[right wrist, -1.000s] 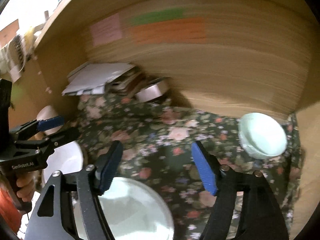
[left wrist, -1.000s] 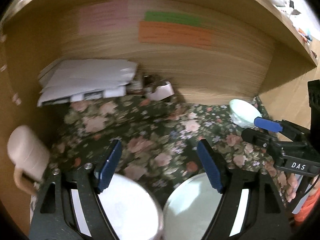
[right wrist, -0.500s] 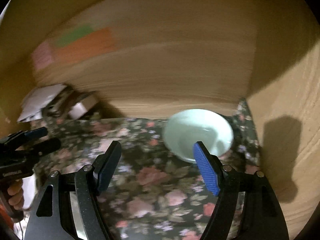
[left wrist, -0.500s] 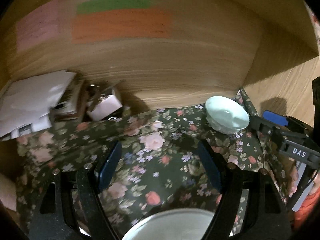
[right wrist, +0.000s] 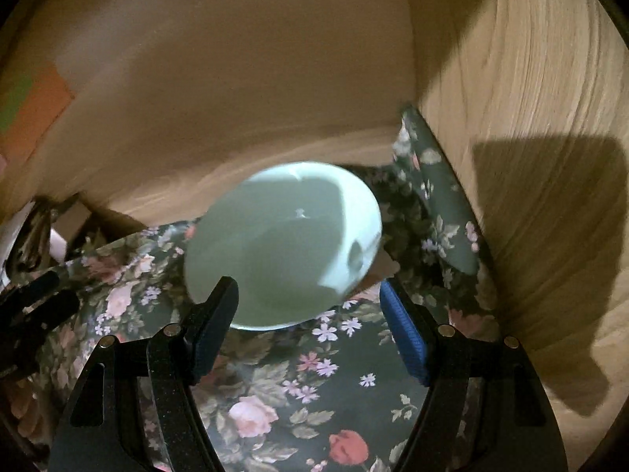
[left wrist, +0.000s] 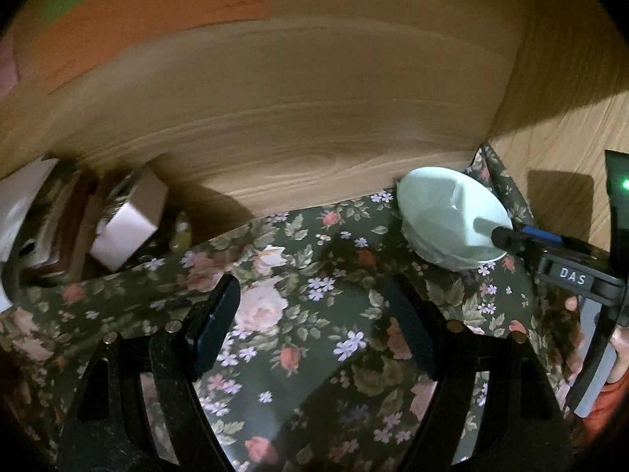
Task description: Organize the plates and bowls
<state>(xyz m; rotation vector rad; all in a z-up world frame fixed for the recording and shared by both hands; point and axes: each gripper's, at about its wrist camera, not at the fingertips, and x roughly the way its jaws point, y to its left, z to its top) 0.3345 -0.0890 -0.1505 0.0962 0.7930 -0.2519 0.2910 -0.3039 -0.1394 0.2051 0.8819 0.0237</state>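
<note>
Pale green bowl [right wrist: 283,244] sits on floral cloth [right wrist: 314,385] in the back right corner of the wooden shelf. Right gripper [right wrist: 310,326] jaws spread, empty, just short of its near rim. Left gripper [left wrist: 314,326] also spread, empty. Clutter at left [left wrist: 122,232] blurred, partly cut off

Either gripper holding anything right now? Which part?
Nothing held. Right gripper is open, nearing the pale green bowl; left gripper is open over the floral cloth.
</note>
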